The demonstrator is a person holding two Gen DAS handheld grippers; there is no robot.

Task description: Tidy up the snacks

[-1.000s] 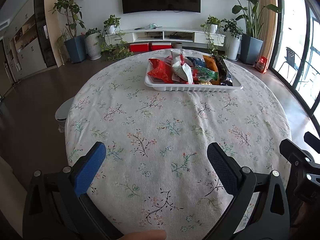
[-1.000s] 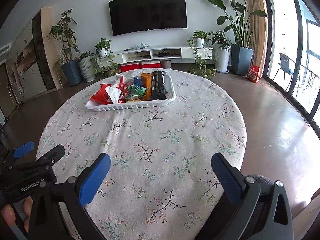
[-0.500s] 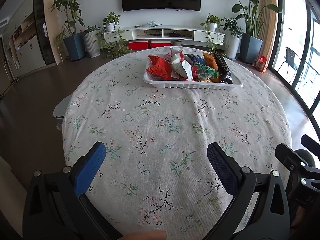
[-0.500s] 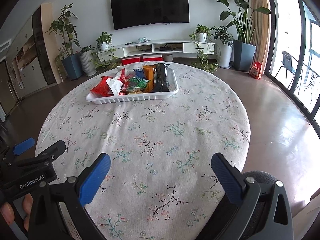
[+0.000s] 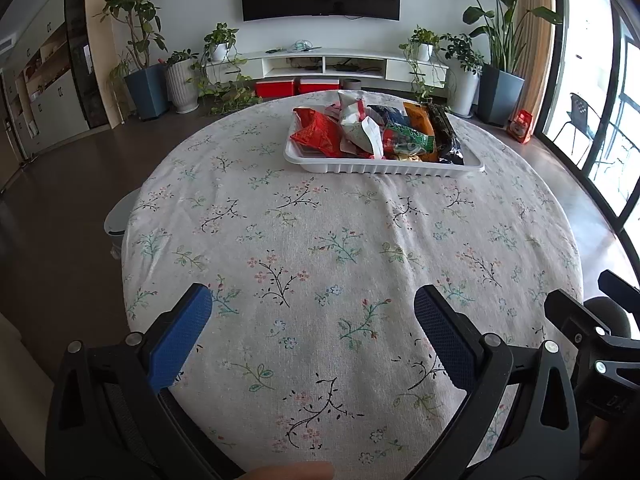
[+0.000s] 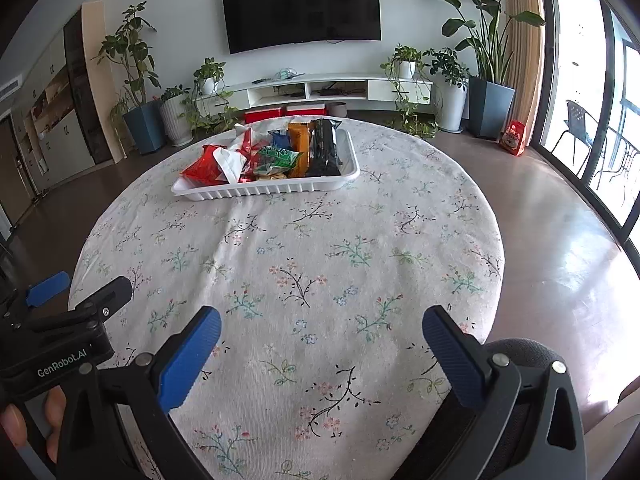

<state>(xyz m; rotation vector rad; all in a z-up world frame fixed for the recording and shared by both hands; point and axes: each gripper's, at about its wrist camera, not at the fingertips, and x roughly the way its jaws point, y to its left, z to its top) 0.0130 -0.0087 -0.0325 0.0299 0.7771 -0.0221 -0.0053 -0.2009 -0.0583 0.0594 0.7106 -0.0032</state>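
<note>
Both spread wide and holding nothing: left hand-held gripper (image 5: 312,308) and right hand-held gripper (image 6: 322,330), poised over the near edge of the round floral-clothed counter (image 5: 340,248). Far across, white ribbed plastic tray (image 5: 380,166) heaped with colourful snack packets (image 5: 372,132).
</note>
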